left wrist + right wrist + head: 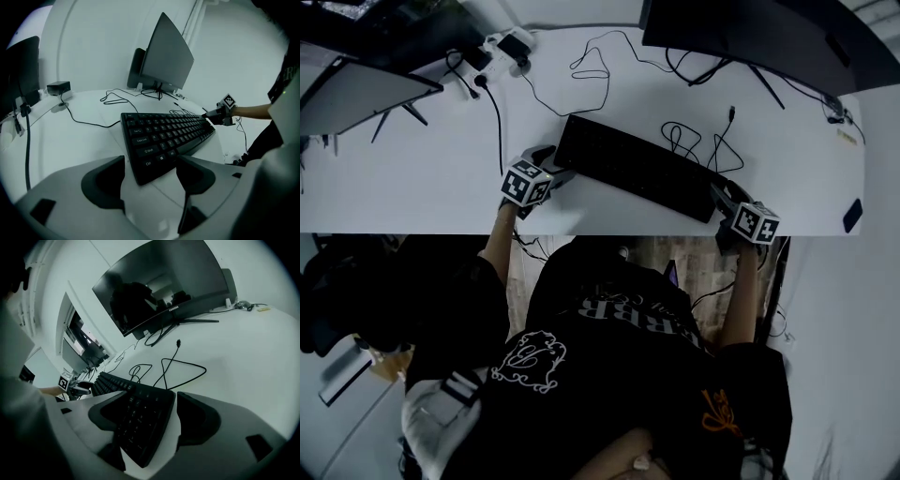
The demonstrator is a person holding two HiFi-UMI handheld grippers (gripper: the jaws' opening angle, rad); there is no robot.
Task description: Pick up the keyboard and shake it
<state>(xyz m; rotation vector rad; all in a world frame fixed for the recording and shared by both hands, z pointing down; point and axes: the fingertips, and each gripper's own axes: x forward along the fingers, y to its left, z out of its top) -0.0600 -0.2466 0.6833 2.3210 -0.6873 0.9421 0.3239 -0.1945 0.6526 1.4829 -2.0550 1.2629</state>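
Observation:
A black keyboard (642,169) lies flat and slanted on the white desk (412,187), its cable looping behind it. My left gripper (555,167) is at its left end. In the left gripper view the keyboard's near corner (150,159) sits between the spread jaws of that gripper (150,177), with white desk showing on both sides of it. My right gripper (719,195) is at the right end. There the keyboard's number-pad end (140,423) lies between the wide jaws of the right gripper (152,417), with a gap at the right jaw. Neither gripper presses on it.
Behind the keyboard stand a large dark monitor (750,33) at the right and another screen (356,89) at the left. Loose black cables (698,145) and a power strip (502,49) lie on the desk. A small dark object (851,216) rests near the right edge. The desk's front edge (609,233) runs just below the grippers.

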